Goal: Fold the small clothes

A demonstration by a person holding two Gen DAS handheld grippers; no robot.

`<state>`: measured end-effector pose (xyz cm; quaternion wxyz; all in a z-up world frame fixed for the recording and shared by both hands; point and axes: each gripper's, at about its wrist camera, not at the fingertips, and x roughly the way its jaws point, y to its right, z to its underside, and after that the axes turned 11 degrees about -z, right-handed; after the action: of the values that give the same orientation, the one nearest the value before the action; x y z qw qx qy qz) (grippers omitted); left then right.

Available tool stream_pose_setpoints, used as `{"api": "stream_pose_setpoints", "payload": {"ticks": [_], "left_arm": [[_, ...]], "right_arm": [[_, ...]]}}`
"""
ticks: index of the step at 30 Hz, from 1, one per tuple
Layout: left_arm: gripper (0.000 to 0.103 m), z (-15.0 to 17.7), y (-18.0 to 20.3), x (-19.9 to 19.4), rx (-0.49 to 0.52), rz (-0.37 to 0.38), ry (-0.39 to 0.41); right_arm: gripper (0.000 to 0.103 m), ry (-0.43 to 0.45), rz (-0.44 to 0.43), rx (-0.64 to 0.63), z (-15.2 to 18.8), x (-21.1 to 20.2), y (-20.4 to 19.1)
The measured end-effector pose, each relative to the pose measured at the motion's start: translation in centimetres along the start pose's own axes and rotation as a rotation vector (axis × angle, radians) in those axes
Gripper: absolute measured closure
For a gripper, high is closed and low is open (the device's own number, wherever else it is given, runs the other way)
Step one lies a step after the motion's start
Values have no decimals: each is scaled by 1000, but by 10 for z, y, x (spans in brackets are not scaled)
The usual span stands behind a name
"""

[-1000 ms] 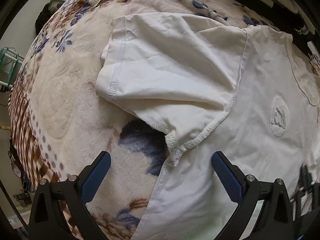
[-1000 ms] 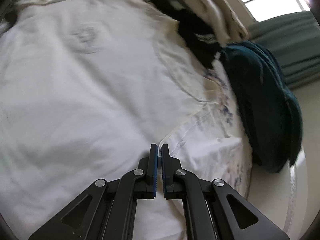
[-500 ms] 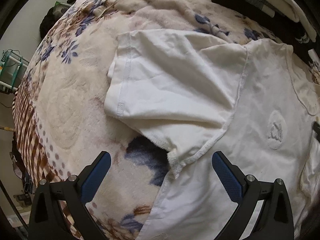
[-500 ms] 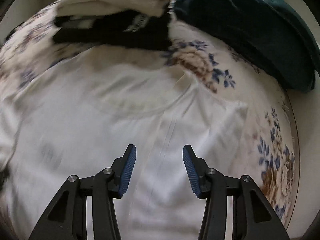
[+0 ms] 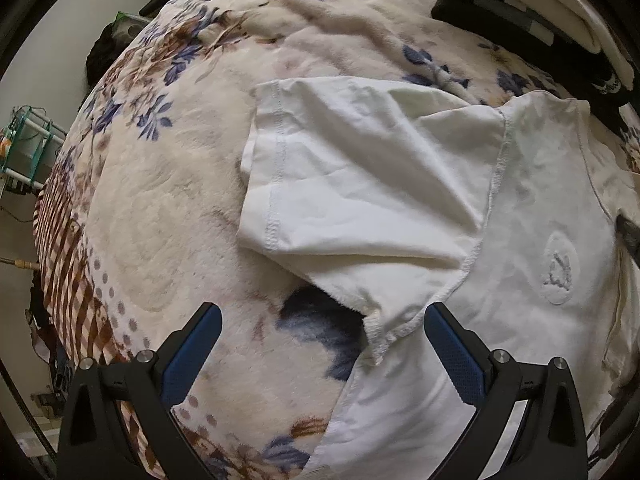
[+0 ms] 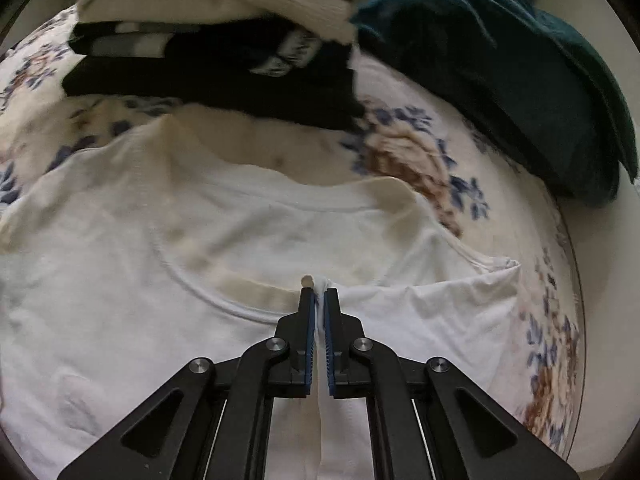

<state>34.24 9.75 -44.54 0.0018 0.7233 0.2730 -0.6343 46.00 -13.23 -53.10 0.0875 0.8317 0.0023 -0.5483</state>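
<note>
A white shirt [image 5: 520,264] lies flat on a floral blanket [image 5: 160,208] on the bed, one sleeve [image 5: 360,184] spread toward 10 o'clock in the left wrist view. The left gripper [image 5: 322,344] hangs above the sleeve's underarm, its 2 fingers [image 5: 196,340] released wide and holding nothing. The right gripper [image 6: 319,300] is clenched on a pinch of the shirt [image 6: 200,260] just by the collar [image 6: 240,304]. Folded clothes [image 6: 208,52] sit at 12 o'clock past the collar, a dark teal cloth [image 6: 500,72] at 2 o'clock.
</note>
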Motion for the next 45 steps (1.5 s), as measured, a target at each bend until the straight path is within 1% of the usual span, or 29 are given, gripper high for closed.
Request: {"api": "stream_pose_setpoints", "payload": {"ticks": [1,3,5,6,7,8,10,12,13,14,15,17,20,21,23,25,26,28,29,30,32,34,35,37,39,40,41,43,45], "left_arm": [[0,1,-1,0,-4,2,-1],[0,1,-3,-2,-8,7,3],[0,1,-7,-2,-15,12,7],[0,2,-10,-2,-23,14,8],[0,3,-12,-2,-31,15,7],[0,3,-16,-2,-41,16,4],[0,4,-26,3,-81,24,-13],[0,3,-37,9,-129,40,-30],[0,3,-43,13,-159,47,-42],[0,2,-50,18,-195,55,-63],[0,0,-56,23,-232,77,-83],[0,-1,-72,36,-337,153,-134],[0,1,-93,65,-567,358,-255],[0,1,-96,72,-637,416,-277],[0,-5,-95,74,-679,458,-257],[1,-16,-87,68,-665,458,-180],[8,-20,-83,65,-656,451,-160],[32,-29,-75,63,-633,444,-131],[66,-31,-71,63,-623,433,-126],[88,-35,-69,63,-612,433,-123],[96,-37,-68,61,-607,440,-100],[98,-42,-71,46,-588,428,-12],[98,-46,-68,34,-554,419,38],[98,-51,-51,2,-454,438,150],[98,-50,-24,-33,-311,468,246],[98,-46,-9,-45,-249,486,271],[98,-40,15,-59,-157,498,297],[97,-27,52,-67,-23,524,291],[95,-10,88,-61,90,514,235]], "right_arm": [[98,-10,-17,1,-1,2,-3],[95,-83,-50,-1,-3,16,-6],[90,-96,-109,31,-4,13,-1],[74,-95,-145,51,-4,8,5],[58,-90,-206,89,-2,-2,13],[53,-82,-268,123,3,-13,21],[49,-63,-301,185,21,-39,37],[48,-73,-334,207,43,-52,41],[48,-94,-346,214,53,-52,46],[48,-151,-354,205,70,-45,46],[48,-209,-357,191,84,-35,44],[48,-283,-392,185,103,-23,40],[48,-222,-421,212,110,-39,45],[48,-208,-421,229,110,-43,48],[48,-186,-409,276,107,-49,56],[48,-172,-386,333,105,-53,64],[48,-169,-373,354,104,-54,67],[48,-177,-341,385,105,-52,72],[48,-184,-342,418,105,-51,76],[48,-188,-341,434,105,-51,78],[48,-194,-333,451,105,-52,82],[48,-191,-331,449,104,-55,85],[48,-187,-324,442,103,-57,86],[48,-175,-321,429,102,-62,91],[48,-172,-306,428,103,-67,92],[48,-170,-303,431,103,-69,95],[48,-169,-301,442,105,-71,99],[48,-171,-295,458,109,-73,106],[48,-181,-279,475,115,-72,113]]}}
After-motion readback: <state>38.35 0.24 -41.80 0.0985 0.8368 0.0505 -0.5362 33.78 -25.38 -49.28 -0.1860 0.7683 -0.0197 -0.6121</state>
